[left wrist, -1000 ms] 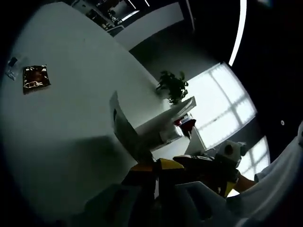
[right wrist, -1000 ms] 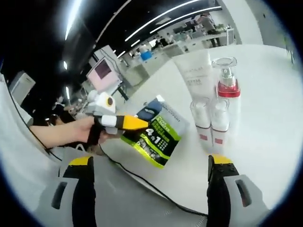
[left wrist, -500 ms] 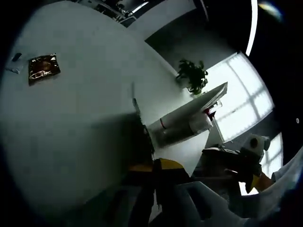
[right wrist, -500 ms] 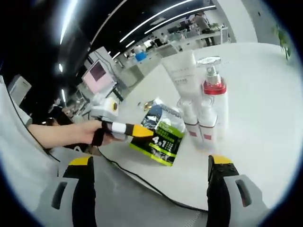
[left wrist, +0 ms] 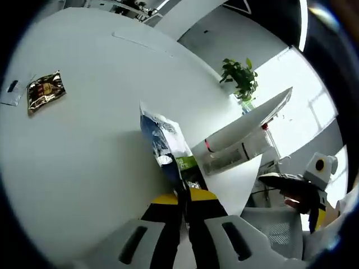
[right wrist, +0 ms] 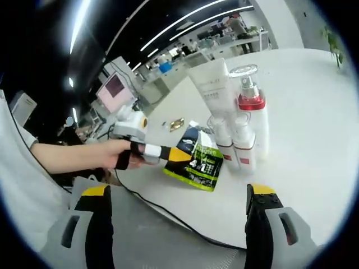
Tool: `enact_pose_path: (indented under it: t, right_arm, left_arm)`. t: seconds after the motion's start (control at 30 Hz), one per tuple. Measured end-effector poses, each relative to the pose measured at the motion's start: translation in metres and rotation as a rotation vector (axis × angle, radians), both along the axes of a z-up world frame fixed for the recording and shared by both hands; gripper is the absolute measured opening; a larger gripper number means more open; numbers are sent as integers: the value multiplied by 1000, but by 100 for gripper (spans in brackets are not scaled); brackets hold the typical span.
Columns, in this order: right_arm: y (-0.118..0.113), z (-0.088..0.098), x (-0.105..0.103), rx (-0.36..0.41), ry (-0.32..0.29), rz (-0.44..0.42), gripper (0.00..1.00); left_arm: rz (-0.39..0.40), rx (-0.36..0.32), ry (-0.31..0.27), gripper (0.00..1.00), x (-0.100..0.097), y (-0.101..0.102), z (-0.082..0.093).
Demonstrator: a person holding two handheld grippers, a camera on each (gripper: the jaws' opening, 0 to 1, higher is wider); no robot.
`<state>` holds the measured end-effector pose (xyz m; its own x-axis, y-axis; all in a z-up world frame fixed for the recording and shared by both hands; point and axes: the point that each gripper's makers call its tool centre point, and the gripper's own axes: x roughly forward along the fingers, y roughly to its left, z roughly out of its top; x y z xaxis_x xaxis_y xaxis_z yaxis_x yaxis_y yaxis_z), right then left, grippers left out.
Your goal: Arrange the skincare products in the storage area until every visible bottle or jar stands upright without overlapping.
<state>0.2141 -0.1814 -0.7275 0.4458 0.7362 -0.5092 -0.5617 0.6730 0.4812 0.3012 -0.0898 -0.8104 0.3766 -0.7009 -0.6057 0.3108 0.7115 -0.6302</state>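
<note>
A white table (right wrist: 314,129) in an open office carries the products, with a cable (right wrist: 168,213) run along its near edge. In the right gripper view, the right gripper (right wrist: 175,216) is seen spread wide with nothing between its jaws; beyond it the left gripper (right wrist: 180,154) is pressed together on the edge of a green pouch (right wrist: 201,159), held just beside two small bottles (right wrist: 233,143). Behind these a red-collared pump bottle (right wrist: 251,106) and a white tube (right wrist: 212,89) stand upright, and a foil sachet (left wrist: 46,91) lies well apart in the left gripper view.
</note>
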Motion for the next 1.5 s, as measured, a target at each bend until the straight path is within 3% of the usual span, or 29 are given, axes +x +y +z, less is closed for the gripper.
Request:
enact_pose_path:
  t: [0.3, 0.4, 0.47, 0.77, 1.1, 1.33, 1.5]
  right_arm:
    - [0, -2, 0, 4, 7, 1, 99]
    - [-1, -1, 0, 6, 9, -3, 99]
    - [-1, -1, 0, 8, 10, -6, 99]
    - [-1, -1, 0, 6, 11, -5, 100]
    - [-1, -1, 1, 1, 6, -6, 100]
    - [-1, -4, 0, -19, -1, 1, 100]
    - [0, -5, 1, -27, -5, 2, 100]
  left_arm:
    - [-63, 102, -40, 8, 1, 4, -10]
    - [-90, 168, -65, 12, 0, 6, -14]
    - [-82, 167, -57, 13, 1, 6, -13]
    - [-149, 293, -102, 17, -6, 22, -18]
    - [-189, 381, -161, 24, -7, 34, -7]
    - [-187, 418, -205, 37, -6, 48, 1]
    - [-169, 427, -224, 45, -17, 60, 7]
